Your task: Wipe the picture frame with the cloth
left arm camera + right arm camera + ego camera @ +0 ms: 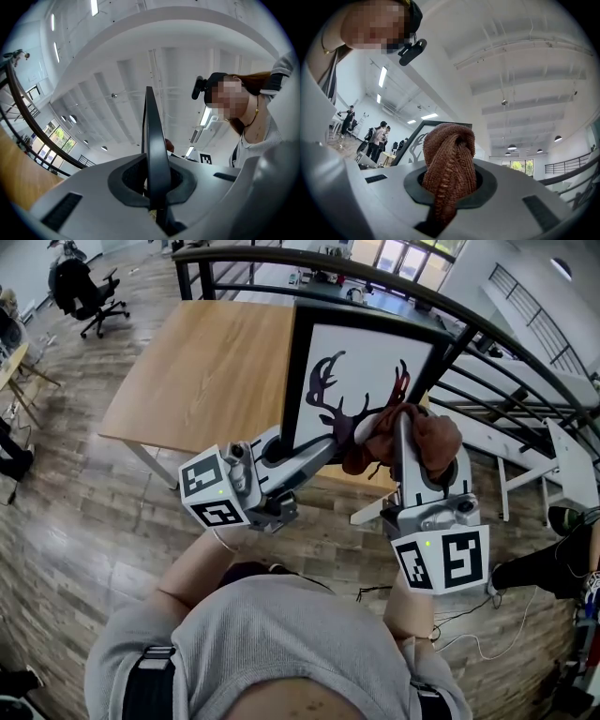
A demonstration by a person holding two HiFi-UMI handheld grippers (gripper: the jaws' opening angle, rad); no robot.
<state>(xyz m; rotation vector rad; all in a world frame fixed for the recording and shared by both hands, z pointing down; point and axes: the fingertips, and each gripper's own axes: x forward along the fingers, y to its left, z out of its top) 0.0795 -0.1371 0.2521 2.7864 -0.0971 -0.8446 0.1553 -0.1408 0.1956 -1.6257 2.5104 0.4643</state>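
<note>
Jaws of the left gripper [157, 187] clamp the frame [361, 362] by its edge; the right gripper [447, 192] pinches the cloth [427, 442] at the frame's lower right.

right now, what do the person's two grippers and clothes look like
The left gripper and the right gripper are light grey; each carries a white cube of black square markers. The person wears a grey top with black straps.
</note>
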